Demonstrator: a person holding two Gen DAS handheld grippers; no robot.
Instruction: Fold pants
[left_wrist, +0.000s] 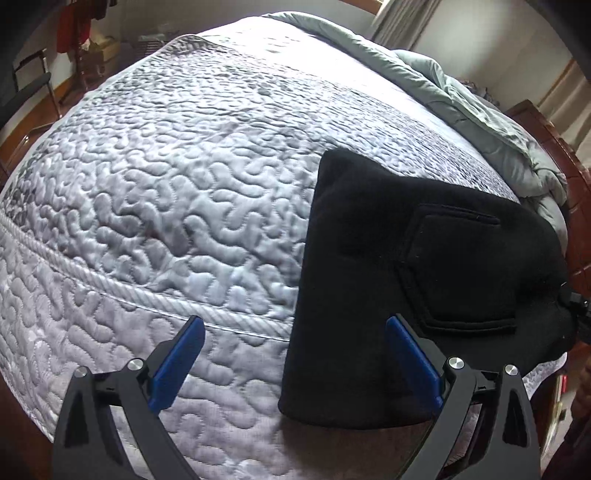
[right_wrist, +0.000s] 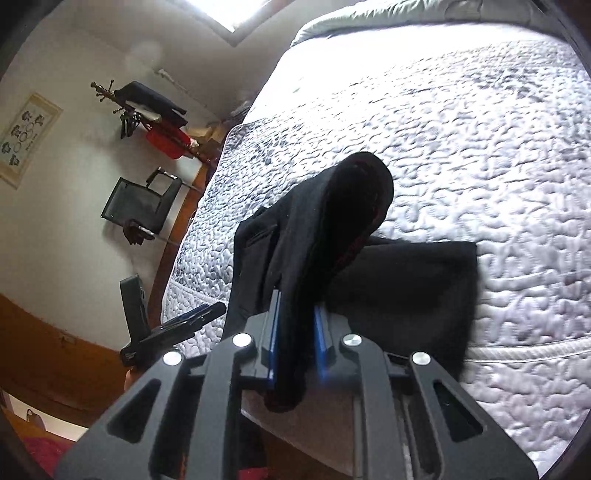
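The black pants lie partly folded near the bed edge. The right tool pinches a raised fold of them; the left tool hangs wide open, holding nothing, just over their near edge. Carry the raised fold across low and square, then press it flat with the left.

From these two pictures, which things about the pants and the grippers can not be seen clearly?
- Left wrist view: the right edge of the pants is cut off by the frame edge.
- Right wrist view: the right gripper and the lifted fold hide the pants' near edge.
- Right wrist view: the left gripper is seen side-on, so its opening is unclear there.
- The pants are black, so the layers cannot be counted.
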